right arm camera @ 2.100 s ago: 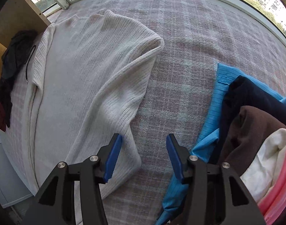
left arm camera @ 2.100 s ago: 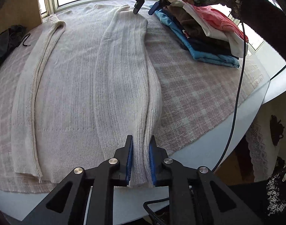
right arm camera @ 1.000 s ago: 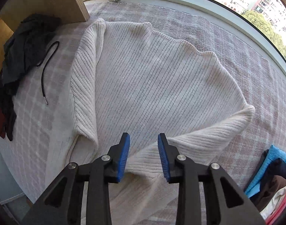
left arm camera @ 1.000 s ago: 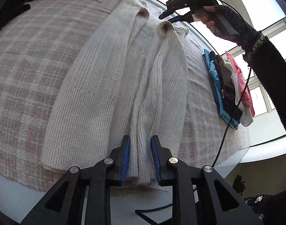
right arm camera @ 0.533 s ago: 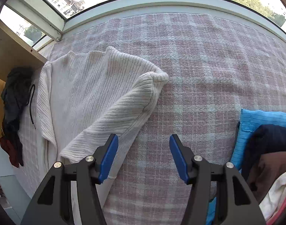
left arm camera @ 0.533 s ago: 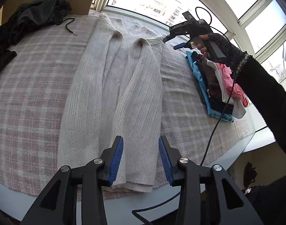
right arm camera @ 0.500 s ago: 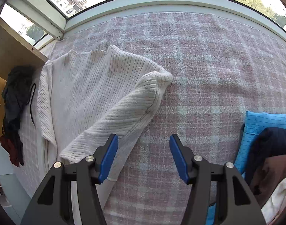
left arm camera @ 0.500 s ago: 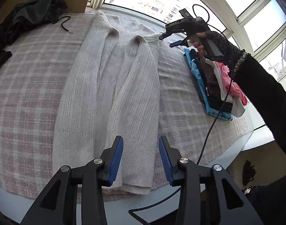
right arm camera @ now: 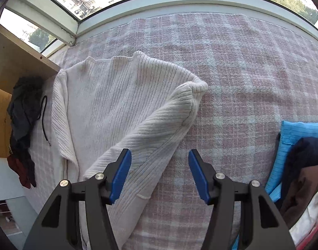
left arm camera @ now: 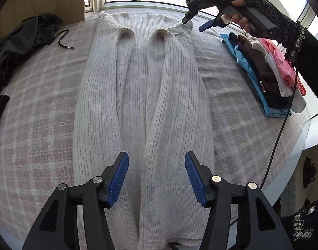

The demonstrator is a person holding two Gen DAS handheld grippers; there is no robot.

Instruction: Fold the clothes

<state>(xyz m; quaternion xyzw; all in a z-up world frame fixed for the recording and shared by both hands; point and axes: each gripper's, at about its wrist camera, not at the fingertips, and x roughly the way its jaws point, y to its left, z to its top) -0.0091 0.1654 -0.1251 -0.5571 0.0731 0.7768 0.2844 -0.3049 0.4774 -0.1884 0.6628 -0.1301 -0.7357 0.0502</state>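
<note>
Cream ribbed knit sweater [left arm camera: 142, 95] is laid at frame centre on the pink plaid cloth-covered counter [left arm camera: 36, 112], both sleeves folded inward. Left gripper [left arm camera: 156, 177] and right gripper [right arm camera: 160, 174] are released, nothing grasped. Crosswise folding is judged outstanding; the folded clothes stack [left arm camera: 269, 70] waits at right.

Opposite close overhead views — shared sweater [left arm camera: 142, 95]

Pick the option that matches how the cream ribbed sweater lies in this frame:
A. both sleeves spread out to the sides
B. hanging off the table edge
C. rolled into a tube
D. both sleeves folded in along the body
D: in the left wrist view the cream ribbed sweater lies flat on the plaid blanket, with both sleeves laid lengthwise over its body.
</note>
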